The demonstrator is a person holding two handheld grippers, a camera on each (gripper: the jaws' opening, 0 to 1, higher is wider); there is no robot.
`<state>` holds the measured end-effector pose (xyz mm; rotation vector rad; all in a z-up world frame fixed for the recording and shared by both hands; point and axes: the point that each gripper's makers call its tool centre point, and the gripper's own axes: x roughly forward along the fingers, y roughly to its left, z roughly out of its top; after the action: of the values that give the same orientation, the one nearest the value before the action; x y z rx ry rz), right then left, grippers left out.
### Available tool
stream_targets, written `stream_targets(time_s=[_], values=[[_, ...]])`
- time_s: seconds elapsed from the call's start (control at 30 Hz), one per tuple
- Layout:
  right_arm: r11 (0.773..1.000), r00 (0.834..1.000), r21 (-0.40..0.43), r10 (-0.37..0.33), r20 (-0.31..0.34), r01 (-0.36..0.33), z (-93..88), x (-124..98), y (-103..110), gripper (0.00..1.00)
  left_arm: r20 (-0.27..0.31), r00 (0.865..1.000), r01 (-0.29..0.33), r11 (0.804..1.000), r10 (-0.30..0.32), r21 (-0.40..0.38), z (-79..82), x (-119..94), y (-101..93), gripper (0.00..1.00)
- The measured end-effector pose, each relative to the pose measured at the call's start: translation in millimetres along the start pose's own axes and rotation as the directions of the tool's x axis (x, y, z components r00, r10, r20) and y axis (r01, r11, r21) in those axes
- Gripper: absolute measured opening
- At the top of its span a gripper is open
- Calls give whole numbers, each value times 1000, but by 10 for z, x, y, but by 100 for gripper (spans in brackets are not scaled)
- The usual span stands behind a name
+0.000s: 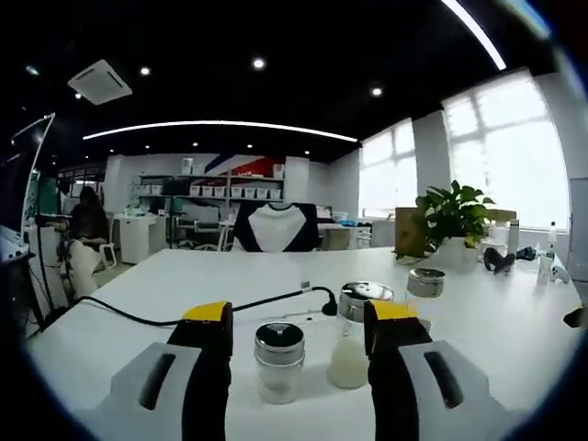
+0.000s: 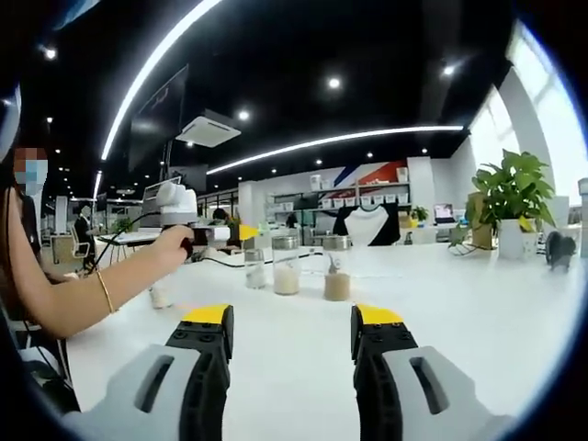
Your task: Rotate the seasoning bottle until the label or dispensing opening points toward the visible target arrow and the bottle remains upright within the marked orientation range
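Bright daylight floods in from the tall, blown-out white windows [image 1: 501, 147], helped by long curved ceiling light strips [image 2: 331, 140]. Fisheye distortion bends the edges, and the far office background looks soft.

Three bottles [image 1: 279, 360] upright on the table [image 1: 514, 322], potted plant [image 1: 452, 220] behind them, right.

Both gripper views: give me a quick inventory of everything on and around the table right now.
Seasoning bottles: three, clear with silver caps, on the table ahead of the left gripper.
Black cable: one, lying across the table behind the bottles.
Potted plant: one, green in a white pot, far side of the table.
White table: one, bearing it all.
Left gripper: grey, yellow-tipped fingers open either side of the nearest bottle.
Right gripper: same colours, open over bare table.
Person's arm: one, at the left of the right gripper view.
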<state>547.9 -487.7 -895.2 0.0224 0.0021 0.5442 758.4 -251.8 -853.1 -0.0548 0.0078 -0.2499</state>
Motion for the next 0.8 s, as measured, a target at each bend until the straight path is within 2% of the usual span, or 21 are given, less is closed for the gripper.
stream_targets(time_s=[0.1, 0.13, 0.23, 0.27, 0.33, 0.5, 0.6, 0.8], values=[[1000, 1000, -4, -6, -6, 6, -1, 2, -19, 50, -5, 1000, -1, 1000, 1, -5, -36, 68, -2, 60], [1000, 1000, -18, -13, -17, 12, -13, 8, -35, 50, -17, 1000, -14, 1000, 15, 15, -73, 86, 21, 60], [994, 998, -104, -42, -41, 37, -32, 17, -66, 50, 24, 999, -45, 999, 44, 28, -58, 95, 72, 60], [994, 998, -99, -41, -39, 37, -29, 23, -55, 50, 17, 999, -39, 999, 39, 24, -63, 100, 72, 60], [994, 998, -104, -39, -39, 35, -21, 48, -54, 50, 46, 999, -27, 1000, 27, 8, -13, 113, 68, 60], [995, 999, -97, -35, -40, 30, -20, 103, -56, 50, 7, 999, -41, 998, 41, 43, -131, 137, 110, 58], [996, 999, -89, -24, -45, 20, -36, 129, -34, 50, -3, 999, -35, 999, 35, 4, -213, 146, 139, 58], [997, 998, -77, -19, -61, 15, -103, 157, -4, 49, -45, 998, -35, 999, 35, -8, -399, 185, 194, 55]])
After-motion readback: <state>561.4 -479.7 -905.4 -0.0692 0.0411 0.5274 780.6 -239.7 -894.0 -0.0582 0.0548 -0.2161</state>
